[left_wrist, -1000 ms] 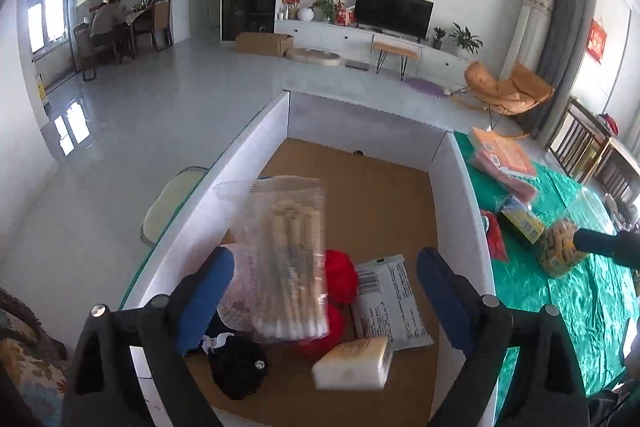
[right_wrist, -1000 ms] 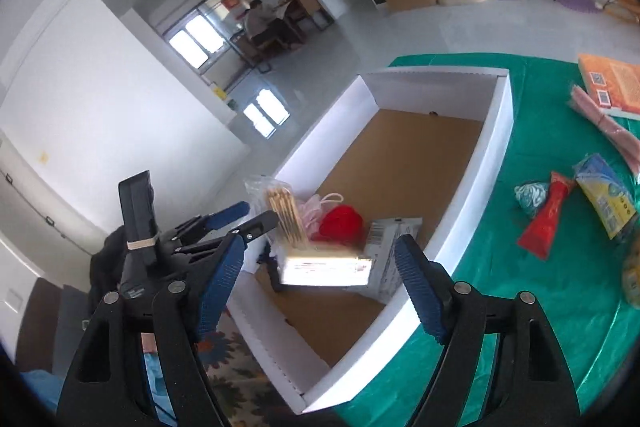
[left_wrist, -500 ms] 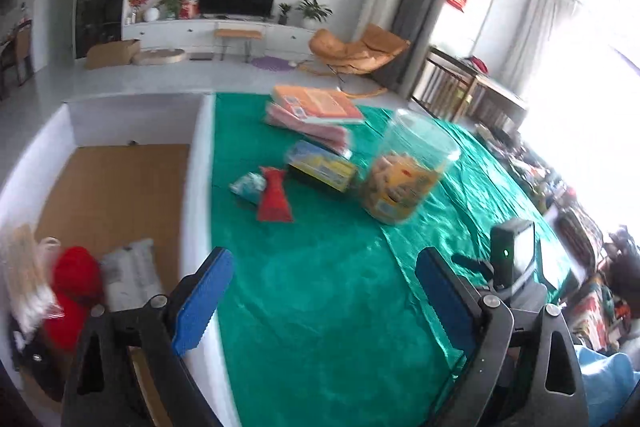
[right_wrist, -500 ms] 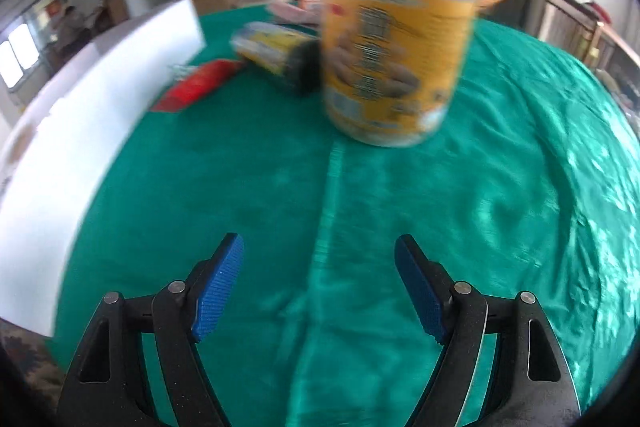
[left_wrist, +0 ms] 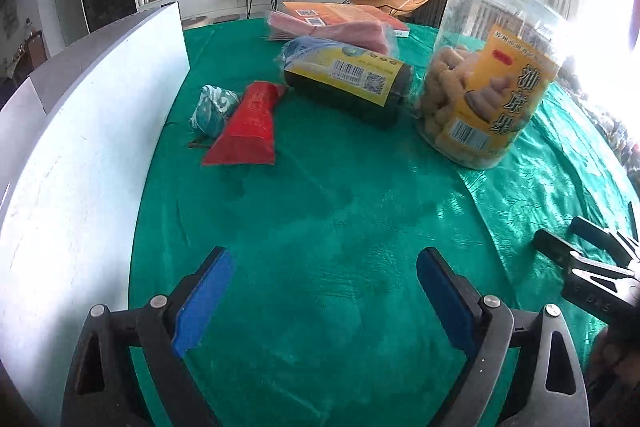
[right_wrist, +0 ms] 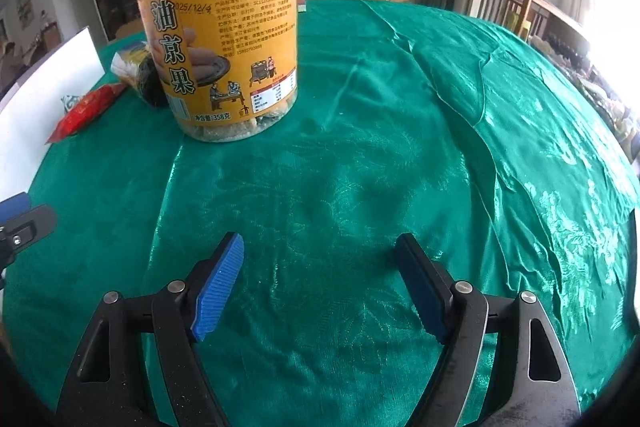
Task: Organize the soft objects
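On the green tablecloth (left_wrist: 340, 227) lie a red packet (left_wrist: 248, 127), a small teal patterned pouch (left_wrist: 212, 107), a dark roll with a yellow label (left_wrist: 348, 79) and a pink packet (left_wrist: 340, 31). A clear snack jar (left_wrist: 488, 67) stands to their right; it also shows in the right wrist view (right_wrist: 220, 39). The white box wall (left_wrist: 80, 147) runs along the left. My left gripper (left_wrist: 320, 299) is open and empty above the cloth. My right gripper (right_wrist: 318, 283) is open and empty, short of the jar.
An orange book (left_wrist: 344, 13) lies behind the pink packet. The right gripper's body (left_wrist: 592, 267) shows at the right edge of the left wrist view. The red packet (right_wrist: 84, 111) shows left of the jar. Chairs and a room lie beyond the table.
Both grippers have swung away from the box, where items were left, and now face the table. The jar and the packets are closer in view than half a second ago.
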Demonstrator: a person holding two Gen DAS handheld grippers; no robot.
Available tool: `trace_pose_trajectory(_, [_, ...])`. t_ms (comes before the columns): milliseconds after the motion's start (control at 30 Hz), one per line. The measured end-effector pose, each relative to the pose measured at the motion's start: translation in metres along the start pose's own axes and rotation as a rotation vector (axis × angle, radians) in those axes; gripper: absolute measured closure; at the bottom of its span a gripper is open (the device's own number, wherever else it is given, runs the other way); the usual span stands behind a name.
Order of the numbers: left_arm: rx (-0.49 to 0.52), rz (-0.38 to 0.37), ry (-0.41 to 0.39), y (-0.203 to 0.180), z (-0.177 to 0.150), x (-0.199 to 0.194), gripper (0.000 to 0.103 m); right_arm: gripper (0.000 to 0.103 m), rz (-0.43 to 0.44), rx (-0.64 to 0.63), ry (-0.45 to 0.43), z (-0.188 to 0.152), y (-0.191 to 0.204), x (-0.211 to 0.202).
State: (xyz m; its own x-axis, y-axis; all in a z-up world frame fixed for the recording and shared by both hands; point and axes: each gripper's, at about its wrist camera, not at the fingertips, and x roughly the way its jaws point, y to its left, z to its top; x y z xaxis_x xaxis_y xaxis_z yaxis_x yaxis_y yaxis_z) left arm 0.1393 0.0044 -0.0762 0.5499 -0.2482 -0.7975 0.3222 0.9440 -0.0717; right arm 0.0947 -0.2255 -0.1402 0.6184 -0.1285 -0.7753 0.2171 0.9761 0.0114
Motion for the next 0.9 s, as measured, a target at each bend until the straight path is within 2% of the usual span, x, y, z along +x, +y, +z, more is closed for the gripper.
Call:
trace_pose_trajectory(67, [0.009,0.015,0.026,0.005,-0.003,0.012,0.010,0.020,-0.010,-0.010,0.002,-0.002,0.007,-0.004])
trace_pose_trajectory(133, [0.044,0.030,-0.003,0.002,-0.008,0.012,0.010,0.020,-0.006,-0.007,0.003,-0.002,0.006,-0.005])
trace_pose_trajectory(167, [0.054,0.034,0.009,0.000,-0.008,0.015,0.009,0.020,-0.006,-0.008,0.003,-0.003,0.007,-0.006])
trace_pose_trajectory(267, [0.060,0.013,0.023,0.001,-0.007,0.019,0.000,0.019,-0.007,-0.008,0.002,-0.004,0.009,-0.008])
trace_pose_trajectory(900, [0.066,0.018,0.025,0.003,-0.006,0.018,0.000,0.018,-0.006,-0.007,0.003,-0.004,0.010,-0.009])
